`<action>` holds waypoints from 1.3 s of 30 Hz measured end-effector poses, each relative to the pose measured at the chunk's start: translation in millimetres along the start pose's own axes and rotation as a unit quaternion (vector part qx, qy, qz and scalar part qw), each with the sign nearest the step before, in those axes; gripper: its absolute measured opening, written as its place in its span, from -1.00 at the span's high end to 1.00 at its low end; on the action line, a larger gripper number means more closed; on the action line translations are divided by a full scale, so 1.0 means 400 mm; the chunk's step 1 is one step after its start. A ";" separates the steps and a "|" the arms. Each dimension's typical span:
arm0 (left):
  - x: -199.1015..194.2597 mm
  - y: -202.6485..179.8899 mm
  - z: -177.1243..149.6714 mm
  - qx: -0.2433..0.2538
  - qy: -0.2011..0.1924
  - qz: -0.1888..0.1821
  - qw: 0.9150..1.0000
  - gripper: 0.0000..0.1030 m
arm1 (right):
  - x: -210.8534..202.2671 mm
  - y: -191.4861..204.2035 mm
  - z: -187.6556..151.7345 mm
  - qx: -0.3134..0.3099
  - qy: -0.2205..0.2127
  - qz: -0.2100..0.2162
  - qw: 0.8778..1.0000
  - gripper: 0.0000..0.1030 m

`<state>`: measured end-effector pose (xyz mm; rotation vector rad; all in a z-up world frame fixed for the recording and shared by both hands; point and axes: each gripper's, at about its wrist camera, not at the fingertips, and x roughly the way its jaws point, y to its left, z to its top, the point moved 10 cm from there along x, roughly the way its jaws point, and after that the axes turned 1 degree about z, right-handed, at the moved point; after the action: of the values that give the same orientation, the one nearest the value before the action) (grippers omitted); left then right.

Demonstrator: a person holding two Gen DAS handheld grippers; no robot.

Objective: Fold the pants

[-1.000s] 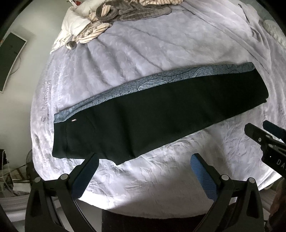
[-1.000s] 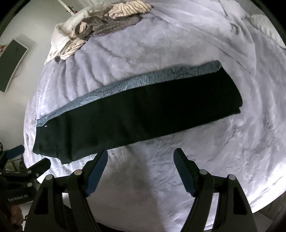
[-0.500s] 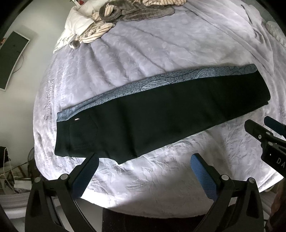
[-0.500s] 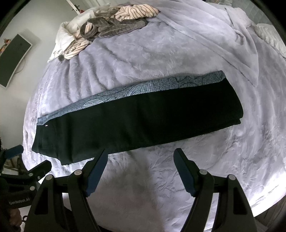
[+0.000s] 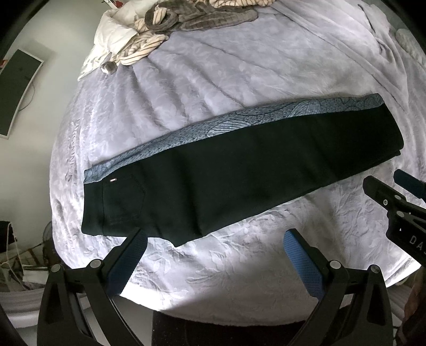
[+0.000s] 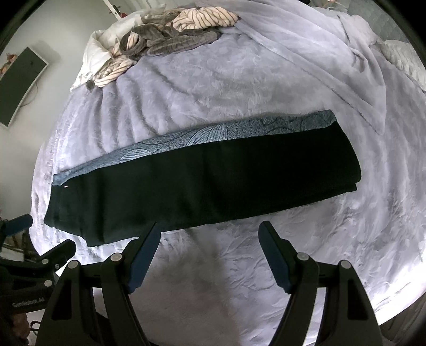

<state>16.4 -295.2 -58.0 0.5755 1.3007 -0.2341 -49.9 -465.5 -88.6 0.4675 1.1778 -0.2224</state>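
I have both grippers hovering above the near edge of the bed (image 5: 226,79), pointing steeply down. The left gripper (image 5: 214,246) has its jaws spread wide with nothing between them, only bare bedspread showing in the gap. The right gripper (image 6: 209,243) also stands wide and empty; its blue pads (image 6: 274,256) frame a stretch of lavender cover.

The pants (image 5: 239,170) lie flat across the middle of the bed, black, folded lengthwise with one leg over the other. In the left wrist view they run from the waistband at about 8 o'clock to the hems at about 3 o'clock. A patterned blue-grey strip (image 5: 239,122) runs along their far edge. A back pocket (image 5: 123,199) and a small tag (image 5: 113,181) show near the waist end. The left gripper's near finger (image 5: 127,255) overlaps the waistband corner in the picture; I cannot tell whether it touches.

At 12 o'clock, a heap of striped and grey clothes (image 5: 186,18) sits at the far end of the bed, beside a white pillow (image 5: 111,40). At 9 o'clock a dark screen (image 5: 16,87) hangs on the wall.
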 end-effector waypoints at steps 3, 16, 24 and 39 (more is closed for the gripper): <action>0.001 -0.004 0.005 0.005 0.000 0.000 1.000 -1.00 | 0.003 -0.007 0.012 -0.010 -0.001 -0.013 1.000 -0.53; 0.009 -0.017 0.010 0.014 0.004 0.001 1.000 -1.00 | 0.007 -0.014 0.024 -0.019 -0.002 -0.022 1.000 -0.53; 0.019 -0.028 0.015 0.017 0.006 0.002 1.000 -1.00 | 0.017 -0.028 0.028 -0.024 0.002 -0.026 0.999 -0.53; 0.083 -0.095 0.052 0.032 0.017 -0.005 0.999 -1.00 | 0.063 -0.092 0.032 -0.028 0.015 -0.045 0.998 -0.53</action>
<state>24.6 -333.0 -96.5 0.6293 1.3325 -0.2754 -44.7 -502.2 -116.8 0.3699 1.2328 -0.2611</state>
